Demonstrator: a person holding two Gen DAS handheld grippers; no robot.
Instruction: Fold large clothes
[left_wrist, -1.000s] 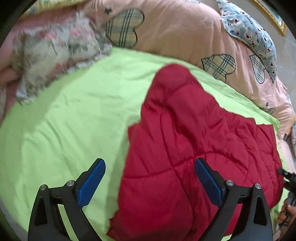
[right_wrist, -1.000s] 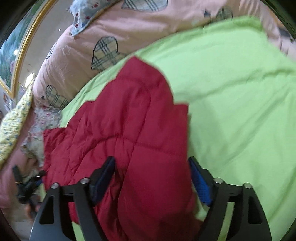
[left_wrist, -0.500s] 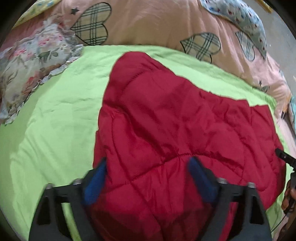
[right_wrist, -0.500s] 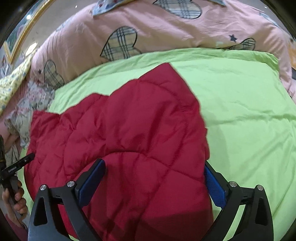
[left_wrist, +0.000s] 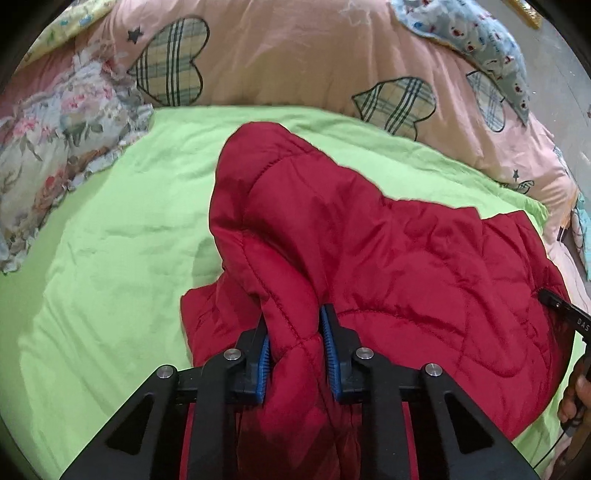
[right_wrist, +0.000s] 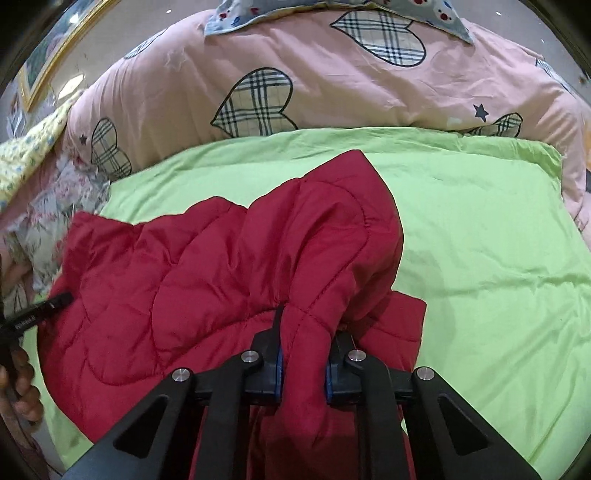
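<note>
My left gripper (left_wrist: 295, 354) is closing on a bunched fold of the red quilted jacket (left_wrist: 369, 258), its blue pads (left_wrist: 263, 363) pressing the padded cloth from both sides. My right gripper (right_wrist: 302, 365) is closing too, and it has a thick roll of the same jacket (right_wrist: 221, 266) squeezed between its jaws. The jacket lies spread on the green sheet (left_wrist: 110, 258), which covers the bed in front of me; one rounded part of it rises toward the far side, and the rest stretches across between my two grippers. Behind the sheet sits a pink quilt (right_wrist: 332, 92) with checked hearts, touching the sheet's far edge. A flowered pillow (left_wrist: 48, 147) rests at the sheet's corner, apart from the jacket. In the right view, my left hand (right_wrist: 18, 391) shows at the jacket's edge
</note>
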